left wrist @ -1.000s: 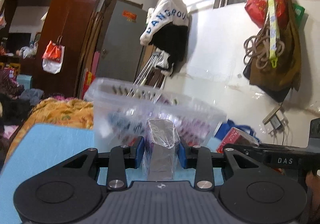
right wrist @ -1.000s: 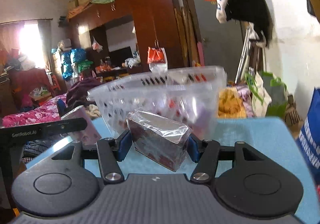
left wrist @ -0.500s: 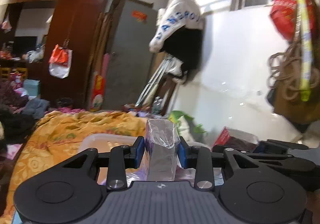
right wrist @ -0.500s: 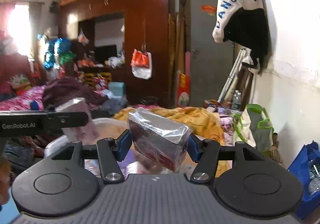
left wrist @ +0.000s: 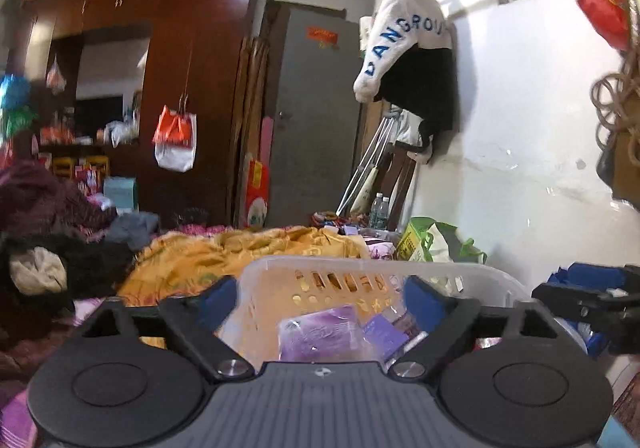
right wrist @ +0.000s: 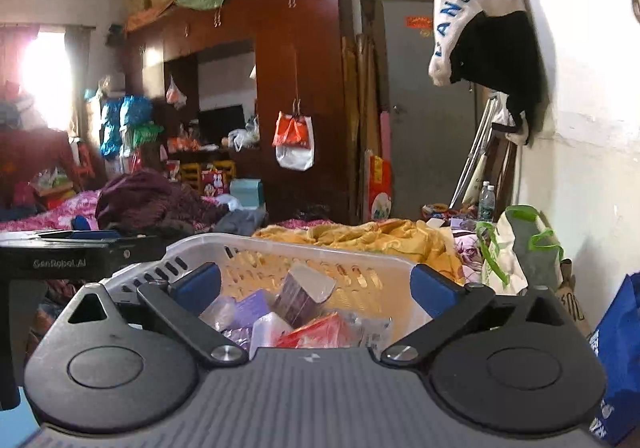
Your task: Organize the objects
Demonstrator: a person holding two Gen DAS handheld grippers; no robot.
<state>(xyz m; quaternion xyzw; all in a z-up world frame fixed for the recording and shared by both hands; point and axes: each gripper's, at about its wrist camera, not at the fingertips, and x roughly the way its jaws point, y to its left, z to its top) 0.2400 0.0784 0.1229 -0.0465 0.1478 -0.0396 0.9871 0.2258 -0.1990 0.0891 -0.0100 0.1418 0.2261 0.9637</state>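
While both claws hung over the white slotted plastic basket [left wrist: 360, 276], their housings hid its near wall and most of its floor. In the left wrist view the left claw [left wrist: 322, 298] stood with its blue-padded jaws spread wide, just opened, nothing between them; below the gap lay a purple plastic-wrapped packet [left wrist: 320, 332], its lower edge cut off by the grey housing. A smaller lilac pack [left wrist: 382, 330] beside it was only partly visible. At the right edge of that frame a black bar, part of the right claw [left wrist: 588, 298], was blurred and cut by the frame.

In the right wrist view the right claw [right wrist: 316, 284] also had its jaws wide apart, freshly opened and empty. A dark clear-wrapped box with a pale end [right wrist: 306, 294] stood tilted inside the basket [right wrist: 280, 248], leaning among other packs; whether it rested on the far wall could not be told. A red-orange packet [right wrist: 320, 332] and a white pack [right wrist: 270, 330] lay near the bottom centre, partly covered by the housing. The left claw's black arm [right wrist: 72, 252] crossed the left side. A sliver of light blue surface [right wrist: 14, 420] showed at the lower left corner.
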